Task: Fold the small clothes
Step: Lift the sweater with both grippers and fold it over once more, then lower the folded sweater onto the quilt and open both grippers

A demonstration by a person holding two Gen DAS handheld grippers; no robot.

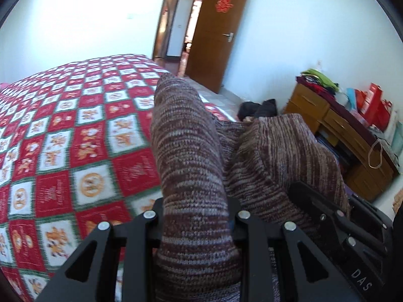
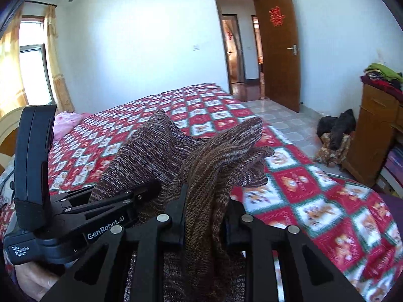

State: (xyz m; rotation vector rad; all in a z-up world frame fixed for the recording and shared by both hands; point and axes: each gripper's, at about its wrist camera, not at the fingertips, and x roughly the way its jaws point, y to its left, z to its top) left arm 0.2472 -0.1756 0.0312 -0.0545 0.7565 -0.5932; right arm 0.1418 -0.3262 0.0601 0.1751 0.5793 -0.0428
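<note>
My left claw (image 1: 196, 216) is clamped on a bunch of the knitted garment (image 1: 186, 151), a brown, maroon and grey marled knit. The cloth fills the gap between my two black fingers (image 1: 157, 216) and stands up past them in a thick fold. My right claw (image 2: 205, 216) is clamped on another bunch of the same garment (image 2: 221, 163), the knit squeezed between its fingers (image 2: 176, 216) and spilling over their tips.

The garment is held up over the bed (image 1: 63, 151), strung between my two claws. From the right claw's camera the left claw (image 2: 148, 188) shows to the left of it, lying on its side with its tip buried in the knit, and part of the hand (image 2: 35, 279) that holds it shows at the bottom left corner. From the left claw's camera the right claw's body (image 1: 335, 221) sits close on the right, with cloth draped against it.

Under the garment the bed is covered by a red, white and green checked blanket (image 2: 314, 201). At the head of the bed, to the left, lies a pink pillow (image 2: 66, 122). Off the bed's right side stands a wooden desk (image 1: 340, 130) with folded clothes (image 1: 320, 80) and red bags (image 1: 372, 103) on top, and a dark heap (image 2: 337, 128) lies on the tiled floor (image 2: 277, 115) near it. Beyond the foot of the bed a brown door (image 2: 279, 50) stands open, with a red paper cutting (image 2: 275, 16) on it. Far left of the bed is a window (image 2: 32, 60) with a yellow curtain (image 2: 56, 63).
</note>
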